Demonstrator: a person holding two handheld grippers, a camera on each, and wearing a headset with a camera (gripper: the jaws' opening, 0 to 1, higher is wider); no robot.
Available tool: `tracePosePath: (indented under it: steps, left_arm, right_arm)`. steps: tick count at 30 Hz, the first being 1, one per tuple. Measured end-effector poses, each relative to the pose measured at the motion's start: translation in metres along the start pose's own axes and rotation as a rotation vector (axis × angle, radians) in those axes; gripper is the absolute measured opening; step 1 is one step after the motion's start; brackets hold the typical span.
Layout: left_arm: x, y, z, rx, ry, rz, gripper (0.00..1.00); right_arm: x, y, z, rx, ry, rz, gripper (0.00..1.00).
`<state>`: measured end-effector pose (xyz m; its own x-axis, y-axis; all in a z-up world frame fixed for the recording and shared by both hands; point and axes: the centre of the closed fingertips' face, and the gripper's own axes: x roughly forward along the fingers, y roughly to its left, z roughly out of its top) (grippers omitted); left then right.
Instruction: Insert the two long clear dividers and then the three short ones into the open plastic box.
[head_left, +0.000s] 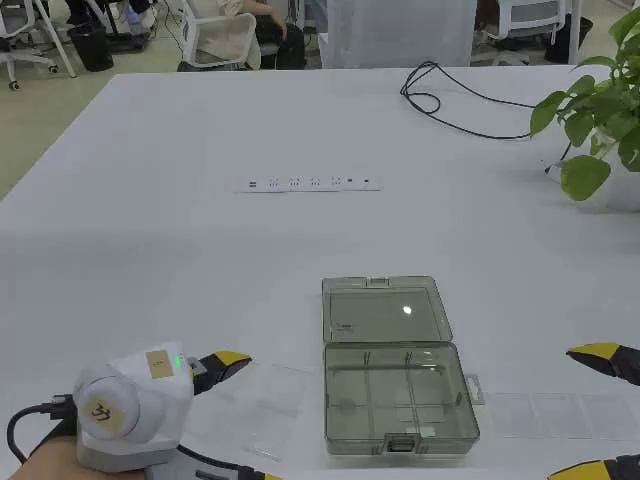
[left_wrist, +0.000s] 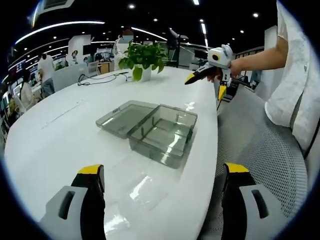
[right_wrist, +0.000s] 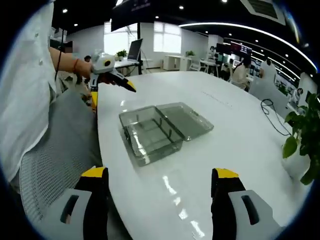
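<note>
Left tongs and right tongs gape wide, empty, flanking the plastic box, label unreadable.

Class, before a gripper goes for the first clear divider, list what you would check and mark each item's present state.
1. Is the lid of the box open? Ok.
2. Is the left gripper open and empty? Ok.
3. Is the right gripper open and empty? Ok.
4. Do clear dividers lie beside the box? Ok, on both sides.
5. Is the box free of dividers? Cannot tell.
</note>
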<state>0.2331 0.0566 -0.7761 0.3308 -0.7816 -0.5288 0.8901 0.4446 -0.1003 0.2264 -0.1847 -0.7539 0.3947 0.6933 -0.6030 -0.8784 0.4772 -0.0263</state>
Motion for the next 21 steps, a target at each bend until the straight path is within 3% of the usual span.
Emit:
tracePosePath:
  steps: [21]
  left_arm:
    - [0.0018,0.0015,-0.0002,-0.003,0.002,-0.006,1.00]
  right_arm:
    - [0.0017,-0.0020,0.0008,0.002,0.002,0.000,0.85]
